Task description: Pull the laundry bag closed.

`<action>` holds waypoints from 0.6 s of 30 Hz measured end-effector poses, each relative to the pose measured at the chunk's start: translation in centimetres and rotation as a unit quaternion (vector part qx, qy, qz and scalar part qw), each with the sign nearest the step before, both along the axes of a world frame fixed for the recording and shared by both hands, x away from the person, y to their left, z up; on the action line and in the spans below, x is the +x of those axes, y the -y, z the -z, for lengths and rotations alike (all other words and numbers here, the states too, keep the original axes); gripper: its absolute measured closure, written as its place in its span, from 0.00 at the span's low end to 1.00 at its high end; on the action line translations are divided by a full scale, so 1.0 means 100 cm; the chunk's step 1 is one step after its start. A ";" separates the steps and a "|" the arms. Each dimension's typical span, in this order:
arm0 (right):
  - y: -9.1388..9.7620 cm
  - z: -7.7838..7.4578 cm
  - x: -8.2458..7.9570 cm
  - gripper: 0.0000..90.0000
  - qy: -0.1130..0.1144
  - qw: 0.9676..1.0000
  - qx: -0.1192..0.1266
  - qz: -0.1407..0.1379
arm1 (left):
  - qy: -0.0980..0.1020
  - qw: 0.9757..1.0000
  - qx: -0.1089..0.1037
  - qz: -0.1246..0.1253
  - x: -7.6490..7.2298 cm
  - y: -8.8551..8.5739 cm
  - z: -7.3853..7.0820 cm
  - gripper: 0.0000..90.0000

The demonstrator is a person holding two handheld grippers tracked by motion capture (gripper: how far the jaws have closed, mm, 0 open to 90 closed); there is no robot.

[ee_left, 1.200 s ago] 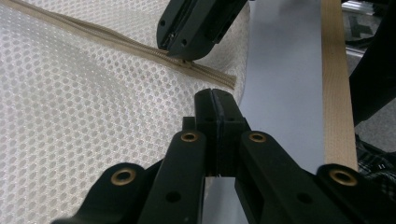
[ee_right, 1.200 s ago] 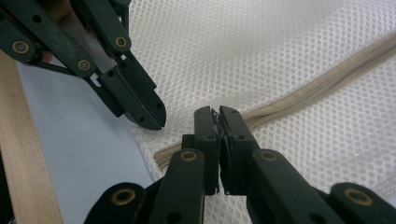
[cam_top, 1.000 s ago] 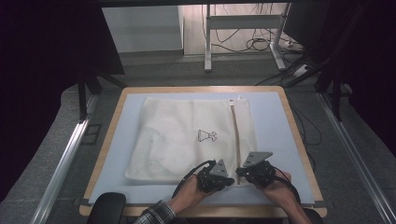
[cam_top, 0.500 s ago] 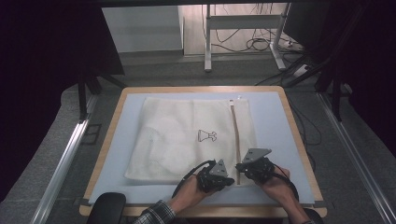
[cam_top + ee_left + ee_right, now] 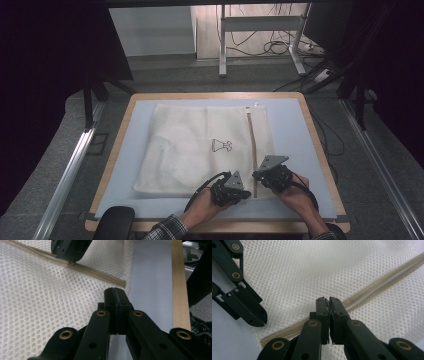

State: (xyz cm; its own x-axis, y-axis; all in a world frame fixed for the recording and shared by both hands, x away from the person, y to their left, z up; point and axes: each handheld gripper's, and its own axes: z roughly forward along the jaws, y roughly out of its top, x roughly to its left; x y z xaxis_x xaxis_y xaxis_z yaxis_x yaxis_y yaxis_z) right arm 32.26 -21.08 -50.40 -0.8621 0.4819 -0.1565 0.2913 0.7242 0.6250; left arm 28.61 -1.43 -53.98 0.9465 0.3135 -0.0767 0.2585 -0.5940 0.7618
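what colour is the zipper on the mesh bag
Tan, against the white mesh bag; the zipper shows best in the right gripper view.

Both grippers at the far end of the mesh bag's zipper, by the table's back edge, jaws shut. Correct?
Wrong end. In the high view the left gripper and right gripper work the zipper of the mesh bag at its near end, by the person's edge. Jaws are shut, yes.

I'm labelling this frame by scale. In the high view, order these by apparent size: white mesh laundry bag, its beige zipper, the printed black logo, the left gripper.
1. White mesh laundry bag, by far the largest.
2. Beige zipper, long but thin.
3. Left gripper.
4. Printed black logo, smallest.
The gripper sits nearer the camera, so its place against the zipper is unsure.
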 end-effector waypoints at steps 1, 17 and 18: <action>0.000 0.000 0.000 0.95 0.000 1.000 0.000 0.001 | 0.000 1.000 0.000 0.000 0.000 0.000 0.000 1.00; -0.001 0.001 0.010 0.95 0.005 1.000 -0.004 0.011 | 0.004 1.000 0.009 0.006 0.001 -0.001 -0.001 1.00; -0.001 0.001 0.010 0.95 0.005 1.000 -0.004 0.013 | 0.004 1.000 0.009 0.006 0.001 -0.001 -0.001 1.00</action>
